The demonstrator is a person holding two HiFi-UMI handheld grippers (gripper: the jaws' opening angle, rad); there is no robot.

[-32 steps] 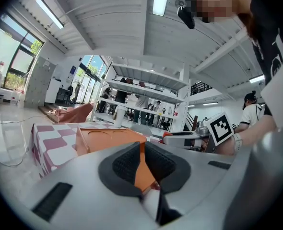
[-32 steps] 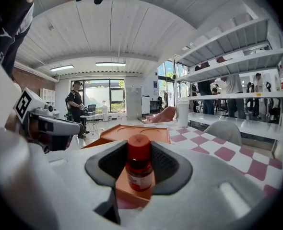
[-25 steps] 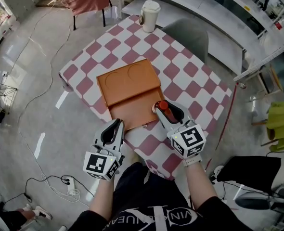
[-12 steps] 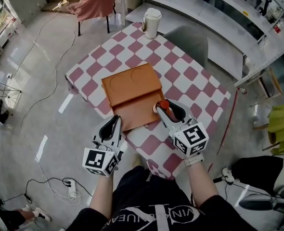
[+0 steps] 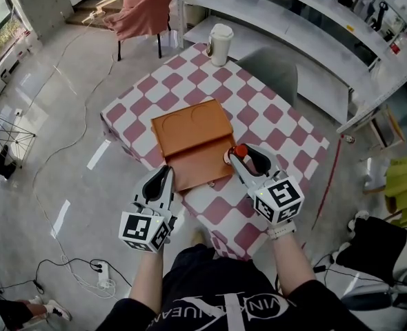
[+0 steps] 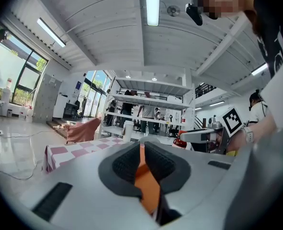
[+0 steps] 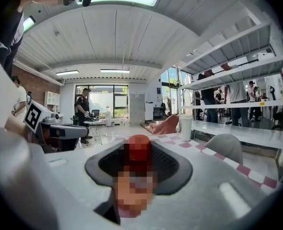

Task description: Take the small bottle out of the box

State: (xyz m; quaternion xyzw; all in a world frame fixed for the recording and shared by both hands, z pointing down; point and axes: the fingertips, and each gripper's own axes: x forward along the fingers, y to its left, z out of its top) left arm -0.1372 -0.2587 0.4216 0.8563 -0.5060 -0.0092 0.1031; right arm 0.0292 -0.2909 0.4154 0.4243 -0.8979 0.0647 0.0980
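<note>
An orange box (image 5: 190, 124) lies open on the checkered table (image 5: 276, 119), its lid folded back. My left gripper (image 5: 167, 176) is shut on the box's near left edge; in the left gripper view the orange edge (image 6: 148, 188) sits pinched between the dark pads of that gripper (image 6: 141, 159). My right gripper (image 5: 239, 156) is shut on the small bottle (image 5: 239, 151) with a red cap, held upright at the box's near right corner. In the right gripper view the bottle (image 7: 137, 152) stands between the pads of this gripper (image 7: 137, 163); its lower body is blurred.
A lidded paper cup (image 5: 220, 42) stands at the table's far corner. A grey chair (image 5: 274, 64) is tucked in on the far right side. A chair draped in pink cloth (image 5: 145, 11) stands beyond. Cables and a power strip (image 5: 103, 277) lie on the floor at left.
The head view has drifted, so the table sits a little further right. Both grippers keep their holds; the bottle stays at the box's near right corner.
</note>
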